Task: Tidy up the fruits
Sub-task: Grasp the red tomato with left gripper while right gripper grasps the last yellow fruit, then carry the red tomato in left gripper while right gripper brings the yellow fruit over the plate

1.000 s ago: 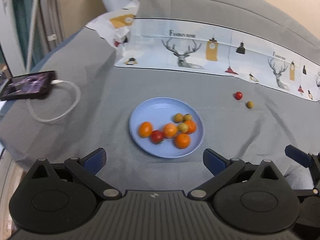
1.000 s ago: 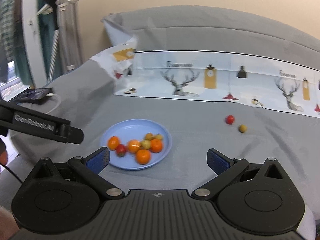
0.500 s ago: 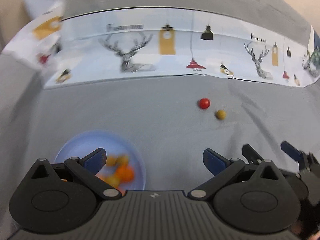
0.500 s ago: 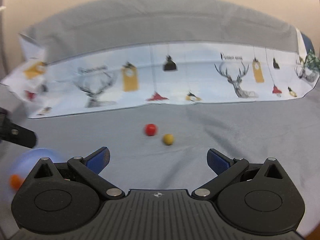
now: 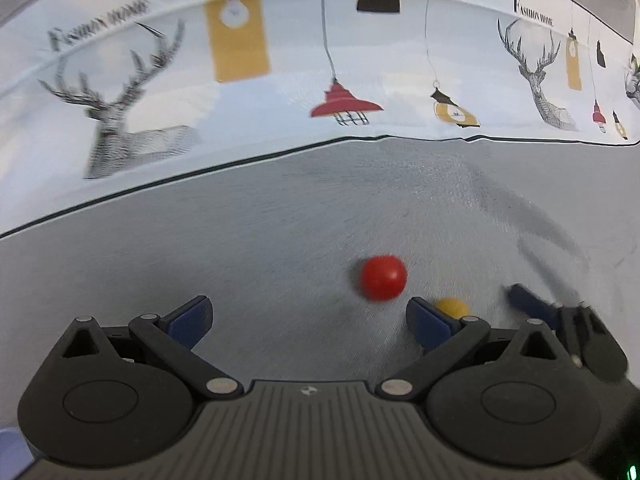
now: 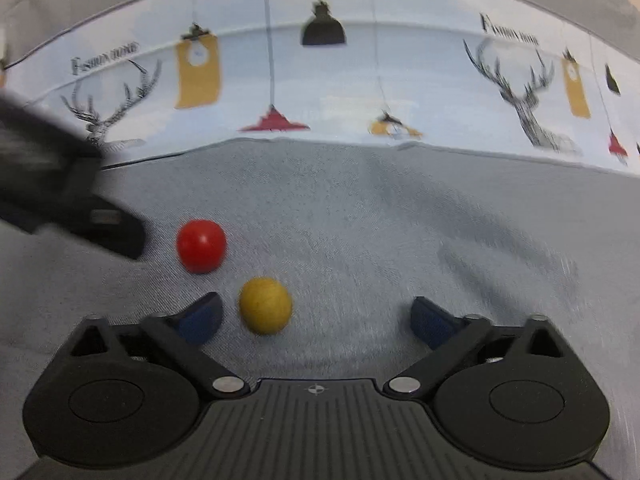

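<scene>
**Two loose fruits on the grey cloth, both tools spread above them**

A grey cloth (image 6: 360, 220) covers the surface, rumpled into soft folds. Along its far side lies a pale printed sheet (image 6: 320, 92) with stags, hanging lamps, yellow tags and the words "Fashion Home". A sliver of pale blue shows at the lower left corner of the left wrist view; what it is cannot be told. Both views are blurred.

A red fruit (image 6: 201, 245) and a yellow fruit (image 6: 265, 305) lie on the cloth just beside each other, apart from the printed sheet.

The right tool (image 6: 316, 320) has nothing in its grip; its jaws have just been closing but stand well apart. The yellow fruit lies between its fingers, close to the left one, not pressed. The red fruit sits beyond and left of that finger.

The left tool (image 5: 308, 320) is spread wide and empty. The red fruit (image 5: 383, 277) lies just ahead of it, toward its right finger, and the yellow fruit (image 5: 451, 305) peeks out behind that finger. The right tool's fingers show blurred at the right edge of this view.
</scene>
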### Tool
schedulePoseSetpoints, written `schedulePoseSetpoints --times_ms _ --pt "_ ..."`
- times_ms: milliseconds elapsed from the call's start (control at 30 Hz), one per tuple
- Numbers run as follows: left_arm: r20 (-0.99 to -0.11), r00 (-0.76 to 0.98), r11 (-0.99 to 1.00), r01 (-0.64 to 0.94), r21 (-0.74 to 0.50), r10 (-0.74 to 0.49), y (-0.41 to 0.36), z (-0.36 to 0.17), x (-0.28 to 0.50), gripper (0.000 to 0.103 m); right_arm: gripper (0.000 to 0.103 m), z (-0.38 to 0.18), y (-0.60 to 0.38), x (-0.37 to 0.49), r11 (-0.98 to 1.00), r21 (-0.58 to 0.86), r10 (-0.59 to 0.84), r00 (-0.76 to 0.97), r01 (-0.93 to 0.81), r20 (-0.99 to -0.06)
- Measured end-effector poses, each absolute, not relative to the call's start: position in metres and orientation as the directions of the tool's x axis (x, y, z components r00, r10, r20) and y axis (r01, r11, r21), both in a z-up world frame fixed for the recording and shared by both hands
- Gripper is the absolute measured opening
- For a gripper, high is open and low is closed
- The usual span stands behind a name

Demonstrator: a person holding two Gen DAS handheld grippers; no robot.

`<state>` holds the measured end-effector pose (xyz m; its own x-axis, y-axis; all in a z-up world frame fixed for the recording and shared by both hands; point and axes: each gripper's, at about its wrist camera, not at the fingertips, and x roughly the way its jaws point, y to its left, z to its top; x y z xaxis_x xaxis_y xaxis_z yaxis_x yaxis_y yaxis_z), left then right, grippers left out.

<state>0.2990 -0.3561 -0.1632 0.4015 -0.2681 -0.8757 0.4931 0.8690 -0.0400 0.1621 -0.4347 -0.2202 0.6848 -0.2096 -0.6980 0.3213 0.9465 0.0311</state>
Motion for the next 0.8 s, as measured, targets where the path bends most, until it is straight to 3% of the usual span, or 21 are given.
schedulePoseSetpoints --times_ms 33,67,100,300,367,400,433,800 --pt "-0.878 0.392 0.865 0.499 -0.048 -0.275 -0.362 -0.168 0.303 0.103 0.063 -0.218 -0.435 0.160 0.953 0.042 -0.190 0.698 0.301 -0.691" --pt "-0.879 0.386 0.862 0.505 -0.054 -0.281 -0.367 -0.172 0.305 0.103 0.033 -0.216 -0.436 0.157 0.958 0.050 -0.174 0.707 0.284 -0.686" --pt "-0.879 0.381 0.858 0.510 -0.058 -0.286 -0.372 -0.175 0.308 0.103 0.027 -0.215 -0.436 0.155 0.960 0.027 -0.184 0.706 0.277 -0.684" --pt "-0.883 0.368 0.849 0.526 -0.059 -0.290 -0.399 -0.184 0.312 0.103 0.027 -0.217 -0.470 0.144 0.904 0.063 -0.266 0.671 0.423 -0.692" --pt "-0.894 0.348 0.850 0.523 -0.065 -0.282 -0.402 -0.187 0.312 0.081 0.027 -0.220 -0.474 0.143 0.896 0.079 -0.267 0.673 0.436 -0.690" --pt "-0.898 0.357 0.850 0.525 -0.035 -0.257 -0.404 -0.187 0.310 0.064 0.027 -0.220 -0.473 0.143 0.896 0.075 -0.271 0.673 0.437 -0.688" --pt "-0.888 0.383 0.840 0.542 -0.008 -0.255 -0.405 -0.184 0.306 0.034 0.027 -0.221 -0.472 0.143 0.898 0.064 -0.277 0.672 0.436 -0.686" --pt "-0.838 0.457 0.840 0.542 -0.002 -0.297 -0.345 -0.123 0.246 0.032 0.027 -0.208 -0.468 0.131 0.880 0.065 -0.339 0.716 0.471 -0.610"
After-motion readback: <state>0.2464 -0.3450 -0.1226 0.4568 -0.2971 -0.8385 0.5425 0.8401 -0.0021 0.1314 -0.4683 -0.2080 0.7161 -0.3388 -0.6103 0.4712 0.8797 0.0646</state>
